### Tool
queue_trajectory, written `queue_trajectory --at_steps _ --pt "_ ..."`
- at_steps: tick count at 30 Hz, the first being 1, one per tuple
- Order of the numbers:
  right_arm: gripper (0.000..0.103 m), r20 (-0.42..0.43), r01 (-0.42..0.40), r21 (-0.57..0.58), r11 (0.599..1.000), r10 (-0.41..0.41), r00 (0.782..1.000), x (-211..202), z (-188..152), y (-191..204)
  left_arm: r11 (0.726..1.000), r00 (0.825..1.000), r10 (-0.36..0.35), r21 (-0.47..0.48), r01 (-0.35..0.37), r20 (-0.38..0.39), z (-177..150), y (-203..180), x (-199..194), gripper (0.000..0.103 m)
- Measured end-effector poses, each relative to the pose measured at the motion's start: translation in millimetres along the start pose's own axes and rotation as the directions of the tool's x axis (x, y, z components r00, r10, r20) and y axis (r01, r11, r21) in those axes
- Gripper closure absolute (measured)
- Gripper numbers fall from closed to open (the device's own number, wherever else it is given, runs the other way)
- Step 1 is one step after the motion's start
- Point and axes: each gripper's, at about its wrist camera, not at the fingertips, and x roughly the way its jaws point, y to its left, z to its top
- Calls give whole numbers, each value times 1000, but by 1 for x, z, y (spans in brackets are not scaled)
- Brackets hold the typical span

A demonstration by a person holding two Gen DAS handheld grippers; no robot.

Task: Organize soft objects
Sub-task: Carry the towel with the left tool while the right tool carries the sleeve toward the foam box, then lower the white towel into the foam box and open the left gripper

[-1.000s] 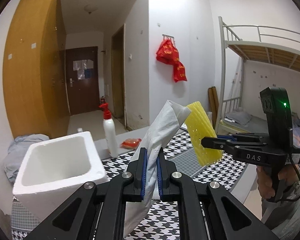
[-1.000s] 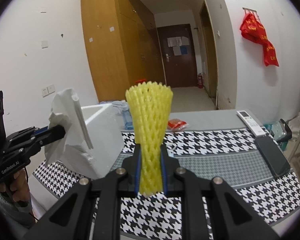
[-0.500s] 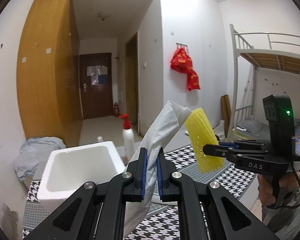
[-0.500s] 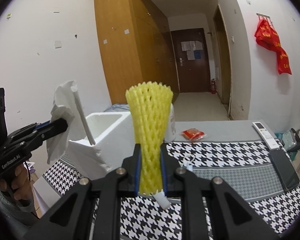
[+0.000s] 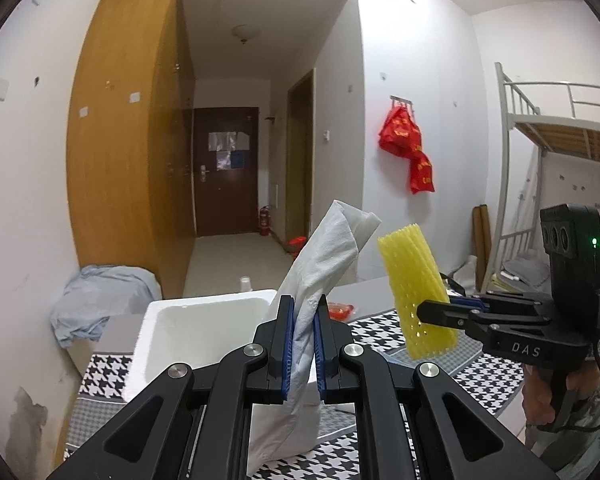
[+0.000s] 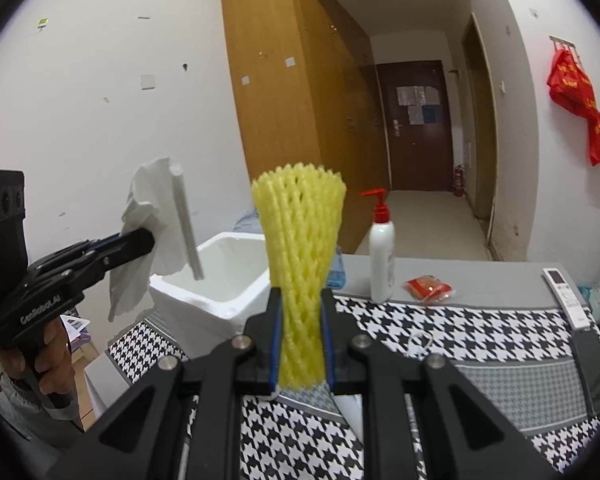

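Observation:
My left gripper (image 5: 302, 312) is shut on a white folded tissue sheet (image 5: 327, 256), held upright in the air; the same sheet (image 6: 156, 224) shows at the left of the right wrist view. My right gripper (image 6: 300, 312) is shut on a yellow foam fruit net (image 6: 300, 248), which also shows at the right of the left wrist view (image 5: 416, 292). An open white foam box (image 5: 196, 324) stands on the table just beyond both grippers, its hollow (image 6: 228, 268) showing nothing inside. Both held items hang near its rim.
The table carries a black-and-white houndstooth cloth (image 6: 480, 332). On it stand a white pump bottle with a red top (image 6: 381, 256), a red packet (image 6: 428, 286), a remote control (image 6: 566, 296) and a dark phone (image 6: 590, 364). A bunk bed (image 5: 560, 128) stands at the right.
Both grippers have risen and swung left with their items still clamped. The foam box now sits closer to the middle of both views, and the pump bottle has come into the right wrist view.

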Motion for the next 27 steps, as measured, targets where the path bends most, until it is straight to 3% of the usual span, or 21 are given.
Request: queue_trajectory --at_steps 16,27 --pt "83 -12 -24 -29 999 24 1000 29 11 17 988 988 134 -66 -139 -76 5 38 26 93" --pt "83 -26 -25 -52 998 24 999 43 13 26 984 980 152 -76 -162 -129 1 54 52 93"
